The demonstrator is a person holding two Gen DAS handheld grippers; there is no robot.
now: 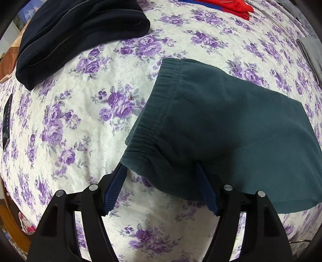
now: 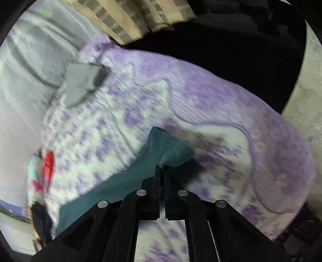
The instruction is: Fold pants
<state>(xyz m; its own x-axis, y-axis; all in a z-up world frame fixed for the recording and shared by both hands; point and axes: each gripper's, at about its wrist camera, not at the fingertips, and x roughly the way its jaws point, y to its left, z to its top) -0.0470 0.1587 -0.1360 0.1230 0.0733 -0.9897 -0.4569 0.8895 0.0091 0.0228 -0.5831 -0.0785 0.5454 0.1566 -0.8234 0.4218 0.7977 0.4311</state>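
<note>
The left tool (image 1: 161, 171) points forward and slightly down over the bed (image 1: 80, 125), its blue-padded fingers (image 1: 114, 189) spread wide. The near corner of the teal pants (image 1: 221, 125) lies between them: the left finger's tip meets the waistband corner, and the right finger's tip is hidden under the cloth, so whether it touches cannot be told. Nothing is clamped.

The right tool (image 2: 162, 167) reaches forward with its jaws pressed almost together on a bunched end of the teal pants (image 2: 167, 149), which stands up just past the fingertips. From there the cloth trails back and to the left below the tool, over the floral bedspread (image 2: 120, 125). This view is smeared by motion blur, so the flower print and the fabric edges are hard to make out.

In the left view the pants lie flat on the bed, ribbed waistband toward the left, the body stretching right, where the tool's frame covers part of the lower edge. Farther off, a folded dark navy garment (image 1: 80, 34) lies at the upper left, a red item (image 1: 227, 6) is cut off by the top edge, and a grey cloth (image 1: 310, 54) is cut off at the right. In the right view a grey folded cloth (image 2: 80, 84) lies far beyond the tool, with striped fabric (image 2: 130, 18) at the top.
</note>
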